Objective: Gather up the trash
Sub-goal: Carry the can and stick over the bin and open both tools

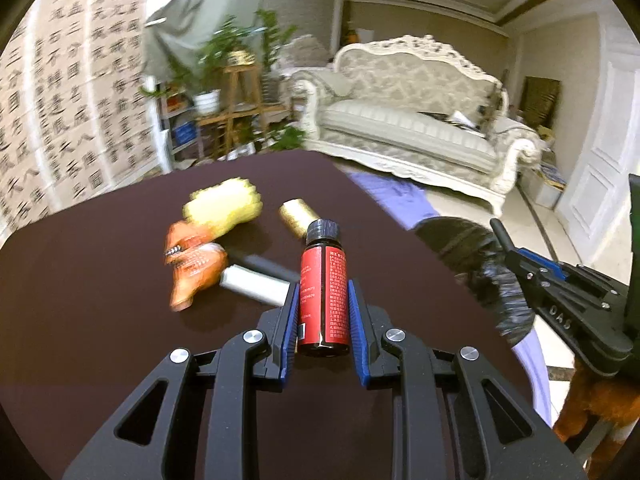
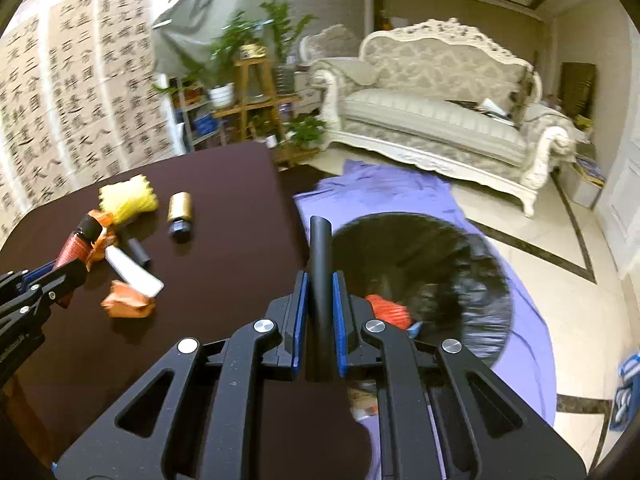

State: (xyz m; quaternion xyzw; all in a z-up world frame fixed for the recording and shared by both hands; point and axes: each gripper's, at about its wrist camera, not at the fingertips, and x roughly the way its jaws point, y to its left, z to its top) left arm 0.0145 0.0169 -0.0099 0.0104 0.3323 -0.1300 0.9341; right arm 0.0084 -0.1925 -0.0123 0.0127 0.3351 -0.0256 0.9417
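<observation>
The left gripper [image 1: 323,300] has its jaws clamped on a small brown bottle with a red label and black screw cap [image 1: 323,280], held above the dark brown counter [image 1: 100,340]. The right gripper [image 2: 320,304] has its jaws clamped on a slim matte-black tube [image 2: 321,280], held near the counter's edge, beside the black plastic trash bag [image 2: 460,264] that stands open over a purple cloth [image 2: 380,192] on the floor (something red-orange already lies inside). Still on the counter: a crumpled orange wrapper [image 1: 192,264], a yellow foam net [image 1: 224,206], a gold cylinder with a dark cap [image 2: 180,212], a white stick [image 2: 134,270] and another short black tube [image 2: 136,250] just beside it.
</observation>
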